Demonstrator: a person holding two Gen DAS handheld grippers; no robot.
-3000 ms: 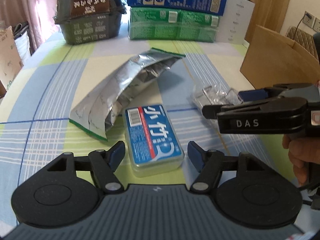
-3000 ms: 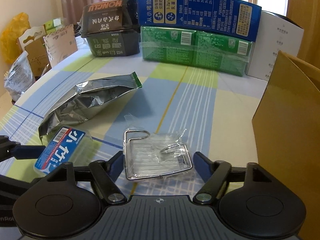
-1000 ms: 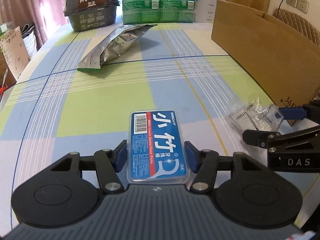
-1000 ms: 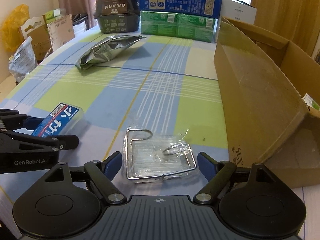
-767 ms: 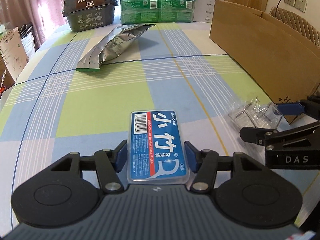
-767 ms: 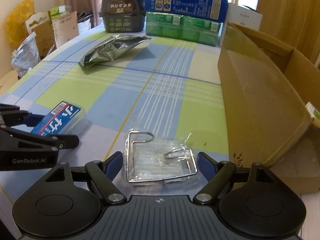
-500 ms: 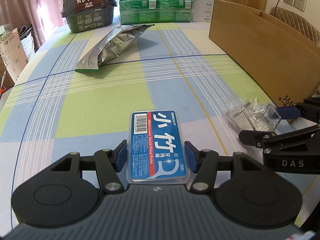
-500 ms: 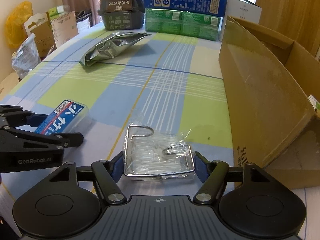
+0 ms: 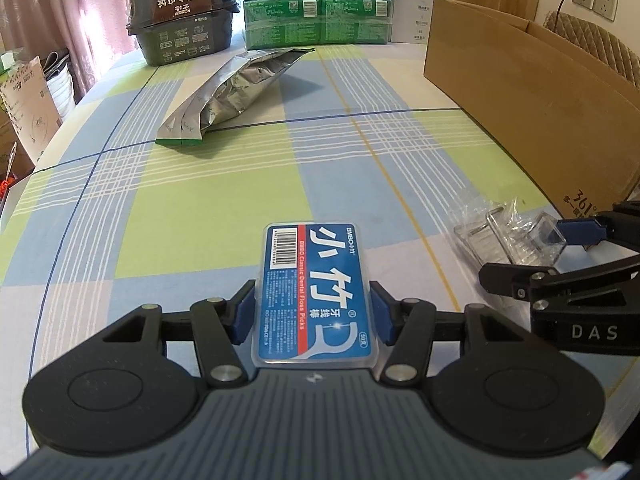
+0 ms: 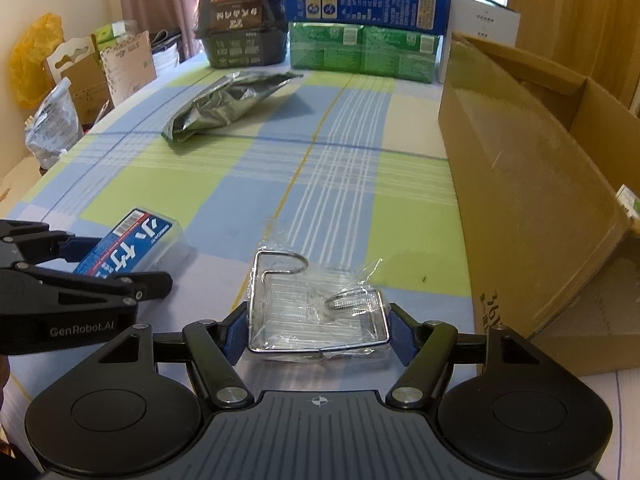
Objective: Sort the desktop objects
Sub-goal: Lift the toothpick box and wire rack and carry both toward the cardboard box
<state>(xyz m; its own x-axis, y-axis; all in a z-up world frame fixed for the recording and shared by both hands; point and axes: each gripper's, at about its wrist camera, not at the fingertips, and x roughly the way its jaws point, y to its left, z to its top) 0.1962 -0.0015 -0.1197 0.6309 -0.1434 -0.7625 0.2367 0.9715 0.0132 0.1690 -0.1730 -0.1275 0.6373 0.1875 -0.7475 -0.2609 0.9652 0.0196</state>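
On the checked tablecloth (image 9: 224, 208), left gripper (image 9: 314, 314) clamps the floss box (image 9: 314, 292). At three o'clock, right gripper (image 10: 318, 334) pinches the wrapped wire rack (image 10: 318, 316) beside the cardboard box (image 10: 528, 200).

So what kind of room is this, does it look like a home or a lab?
Most likely a home. A checked tablecloth covers the table, pink curtains hang behind it, and stacked grocery boxes and an open cardboard box sit on top.

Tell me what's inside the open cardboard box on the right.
In the right wrist view the cardboard box shows bare inner walls and the edge of a white and green item at the frame's edge. Its near wall hides the floor.
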